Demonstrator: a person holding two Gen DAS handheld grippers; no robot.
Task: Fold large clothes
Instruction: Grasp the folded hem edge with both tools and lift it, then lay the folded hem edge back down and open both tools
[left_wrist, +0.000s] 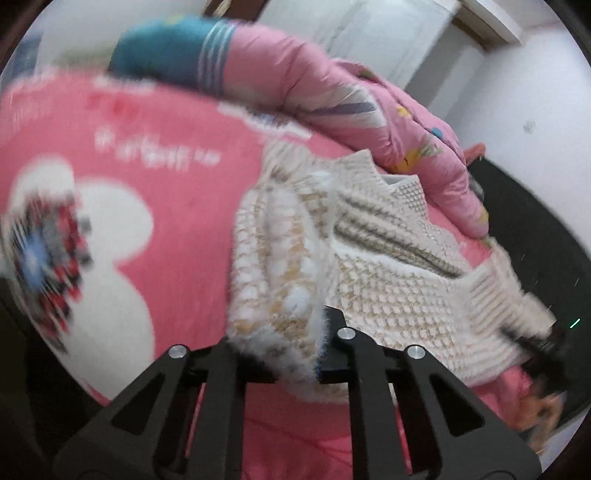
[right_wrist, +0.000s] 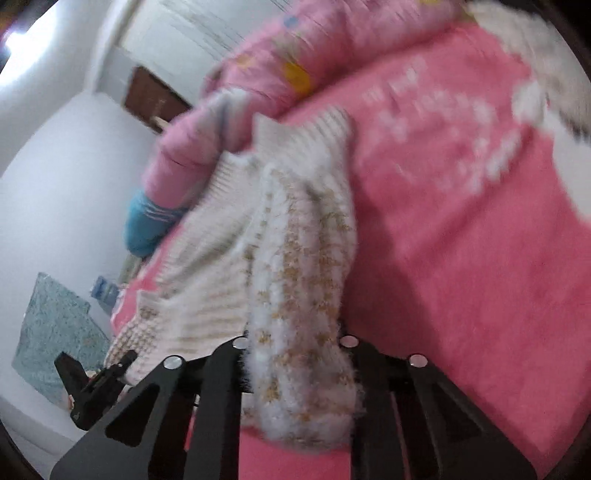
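Note:
A cream and beige knitted sweater (left_wrist: 388, 266) lies bunched on a pink bed blanket (left_wrist: 177, 206). My left gripper (left_wrist: 291, 354) is shut on a fuzzy fold of the sweater near its lower edge. The right gripper (left_wrist: 546, 354) shows at the far right of the left wrist view, at the sweater's other end. In the right wrist view my right gripper (right_wrist: 295, 354) is shut on a fuzzy part of the sweater (right_wrist: 295, 258), which drapes away over the blanket (right_wrist: 461, 240). The left gripper (right_wrist: 99, 384) shows at the lower left there.
A rolled pink quilt (left_wrist: 332, 96) with a teal end (left_wrist: 166, 48) lies along the far side of the bed, touching the sweater. White walls (left_wrist: 535, 110) and a dark floor strip (left_wrist: 535, 240) lie beyond. A teal patterned cloth (right_wrist: 51, 332) sits by the wall.

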